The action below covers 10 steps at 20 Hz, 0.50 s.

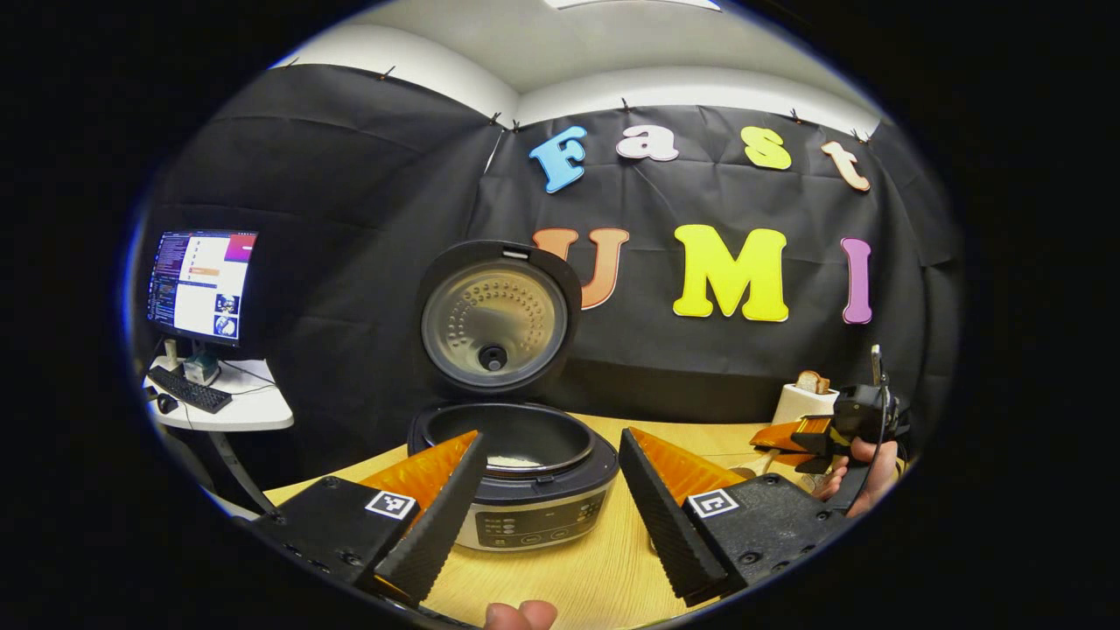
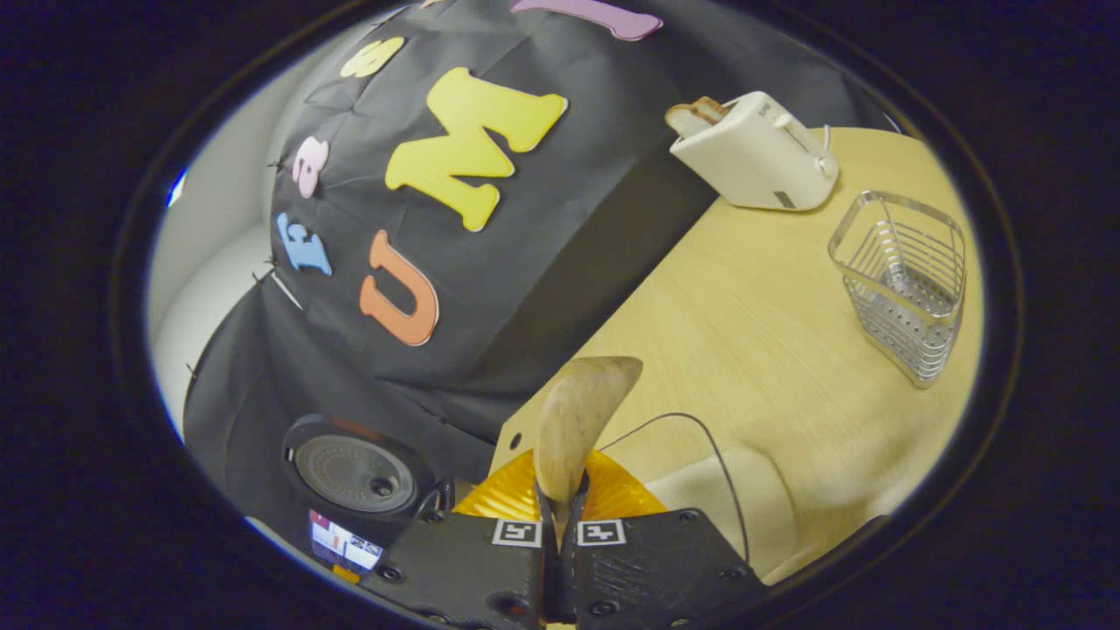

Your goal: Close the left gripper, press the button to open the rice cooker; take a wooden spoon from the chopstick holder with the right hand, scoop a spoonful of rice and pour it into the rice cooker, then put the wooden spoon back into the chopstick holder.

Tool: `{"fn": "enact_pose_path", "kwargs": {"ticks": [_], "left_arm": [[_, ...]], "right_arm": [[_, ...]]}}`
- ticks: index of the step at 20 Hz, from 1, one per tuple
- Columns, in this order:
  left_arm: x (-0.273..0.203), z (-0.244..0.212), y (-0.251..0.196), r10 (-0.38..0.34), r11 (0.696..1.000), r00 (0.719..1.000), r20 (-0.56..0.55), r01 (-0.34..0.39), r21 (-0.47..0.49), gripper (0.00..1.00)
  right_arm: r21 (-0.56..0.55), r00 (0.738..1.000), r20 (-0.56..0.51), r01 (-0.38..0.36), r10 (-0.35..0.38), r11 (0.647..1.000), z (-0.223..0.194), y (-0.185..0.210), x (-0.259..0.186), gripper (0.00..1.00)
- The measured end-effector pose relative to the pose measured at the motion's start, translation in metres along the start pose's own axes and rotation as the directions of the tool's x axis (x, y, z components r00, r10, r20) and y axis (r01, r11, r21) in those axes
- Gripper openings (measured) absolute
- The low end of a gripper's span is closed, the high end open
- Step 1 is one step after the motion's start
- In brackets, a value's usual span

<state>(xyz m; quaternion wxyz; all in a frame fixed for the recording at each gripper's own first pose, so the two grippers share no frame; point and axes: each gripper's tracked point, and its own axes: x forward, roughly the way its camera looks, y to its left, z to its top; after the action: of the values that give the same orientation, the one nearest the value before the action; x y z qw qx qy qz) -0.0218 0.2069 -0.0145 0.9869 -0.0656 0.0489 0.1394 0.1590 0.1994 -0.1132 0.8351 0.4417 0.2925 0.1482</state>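
Left gripper view, far left: we note a monitor [image 1: 203,284] and keyboard [image 1: 189,389] on a small white side desk [image 1: 245,411], apart from the table [image 1: 560,577]. Centre: the rice cooker [image 1: 516,472] stands on the table with its lid [image 1: 497,317] swung upright; a little white rice [image 1: 509,460] lies in the dark inner pot. The left claw [image 1: 551,490] is spread wide, fingers apart on either side of the cooker's front, holding nothing. A fingertip [image 1: 521,614] shows at the bottom edge. Far right: the other gripper [image 1: 818,437] is gripped by a hand [image 1: 866,477], with the toaster [image 1: 801,402] behind it.

Right gripper view, tilted: low left we see the cooker's raised lid [image 2: 354,472] with the monitor [image 2: 344,542] beneath it. Centre: the right claw [image 2: 560,507] is pressed together on the wooden spoon [image 2: 577,420], both fingers pinching the handle, bowl pointing away above the table [image 2: 744,332]. A thin cable [image 2: 700,437] arcs beside it. Right: the toaster [image 2: 757,153] with a slice of bread [image 2: 696,114], then the wire chopstick holder [image 2: 906,284], standing well apart from the spoon; this view gives us the holder.
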Motion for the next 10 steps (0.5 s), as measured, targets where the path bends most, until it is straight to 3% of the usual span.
{"fn": "enact_pose_path", "kwargs": {"ticks": [5, 10], "left_arm": [[0.000, 0.000, 0.005, 0.023, 0.999, 1.000, 0.007, -0.023, 0.022, 0.97], [0.000, 0.001, 0.013, 0.037, 0.999, 0.999, 0.007, -0.037, 0.019, 0.97]], "right_arm": [[0.075, 0.999, 0.030, -0.033, 0.031, 0.997, 0.027, 0.005, -0.012, 0.00], [0.037, 0.994, 0.071, -0.080, 0.077, 0.996, 0.053, 0.047, -0.014, 0.00]]}}
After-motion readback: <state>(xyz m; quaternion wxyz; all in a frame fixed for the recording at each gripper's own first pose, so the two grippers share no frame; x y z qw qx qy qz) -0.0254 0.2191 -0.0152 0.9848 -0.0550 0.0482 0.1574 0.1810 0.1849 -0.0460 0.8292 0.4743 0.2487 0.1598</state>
